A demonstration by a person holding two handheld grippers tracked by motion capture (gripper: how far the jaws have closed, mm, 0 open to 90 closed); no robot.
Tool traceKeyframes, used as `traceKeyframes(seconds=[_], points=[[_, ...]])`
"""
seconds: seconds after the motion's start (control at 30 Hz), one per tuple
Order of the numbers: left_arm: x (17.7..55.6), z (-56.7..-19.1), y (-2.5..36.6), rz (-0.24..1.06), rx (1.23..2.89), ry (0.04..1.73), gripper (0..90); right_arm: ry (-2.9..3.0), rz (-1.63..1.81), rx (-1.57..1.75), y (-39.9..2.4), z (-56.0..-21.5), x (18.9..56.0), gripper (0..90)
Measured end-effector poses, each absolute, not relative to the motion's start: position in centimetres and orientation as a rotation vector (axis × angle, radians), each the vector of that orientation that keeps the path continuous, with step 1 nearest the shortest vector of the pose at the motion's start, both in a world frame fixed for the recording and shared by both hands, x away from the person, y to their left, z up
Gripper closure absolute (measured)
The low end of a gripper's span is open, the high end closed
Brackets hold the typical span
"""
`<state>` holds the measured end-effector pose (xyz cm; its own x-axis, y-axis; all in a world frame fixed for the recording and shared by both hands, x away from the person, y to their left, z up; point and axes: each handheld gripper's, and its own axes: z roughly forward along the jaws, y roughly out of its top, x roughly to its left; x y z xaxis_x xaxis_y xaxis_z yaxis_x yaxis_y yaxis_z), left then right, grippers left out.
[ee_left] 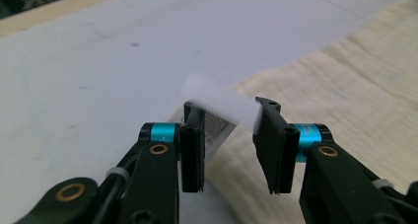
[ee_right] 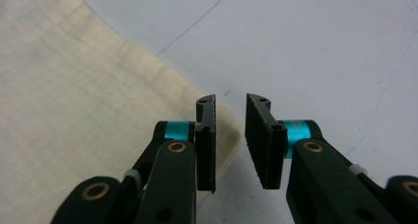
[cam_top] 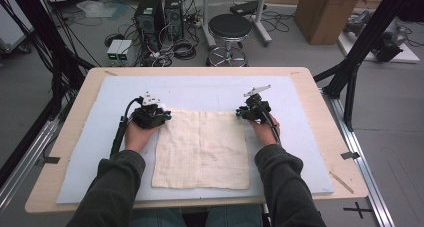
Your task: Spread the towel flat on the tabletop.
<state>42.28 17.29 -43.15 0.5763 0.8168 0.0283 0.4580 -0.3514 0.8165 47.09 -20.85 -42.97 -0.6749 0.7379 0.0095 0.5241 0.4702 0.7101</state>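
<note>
Left gripper (cam_top: 161, 115) at far left corner of cloth (cam_top: 202, 149), jaws parted, blurred white label (ee_left: 219, 101) between pads but not clamped. Right gripper (cam_top: 242, 112) at far right corner, jaws apart, nothing held, cloth corner just beneath. Cloth flat on blue-grey mat (cam_top: 300, 132), centred toward table's (cam_top: 320, 102) near edge. Judged: spreading looks done, both corners released; withdrawal or next fold outstanding. Count: one cloth, one label, two grippers.
</note>
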Motion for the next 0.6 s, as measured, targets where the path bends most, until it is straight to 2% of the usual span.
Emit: traceKeyframes(seconds=[0.23, 0.4, 0.6], points=[[42.5, -44.2, 16.4, 0.445, 2.065, 0.993, 64.7, 2.457, 1.038, 1.078, -20.6, -43.1, 47.0, 71.1], [42.1, -43.3, 16.9, 0.449, 2.025, 0.987, 63.8, 2.474, 1.043, 1.090, -20.5, -43.3, 47.0, 69.6], [40.9, -41.8, 17.4, 0.427, 2.018, 0.941, 58.3, 2.461, 1.103, 1.070, -21.1, -41.9, 46.2, 64.2]])
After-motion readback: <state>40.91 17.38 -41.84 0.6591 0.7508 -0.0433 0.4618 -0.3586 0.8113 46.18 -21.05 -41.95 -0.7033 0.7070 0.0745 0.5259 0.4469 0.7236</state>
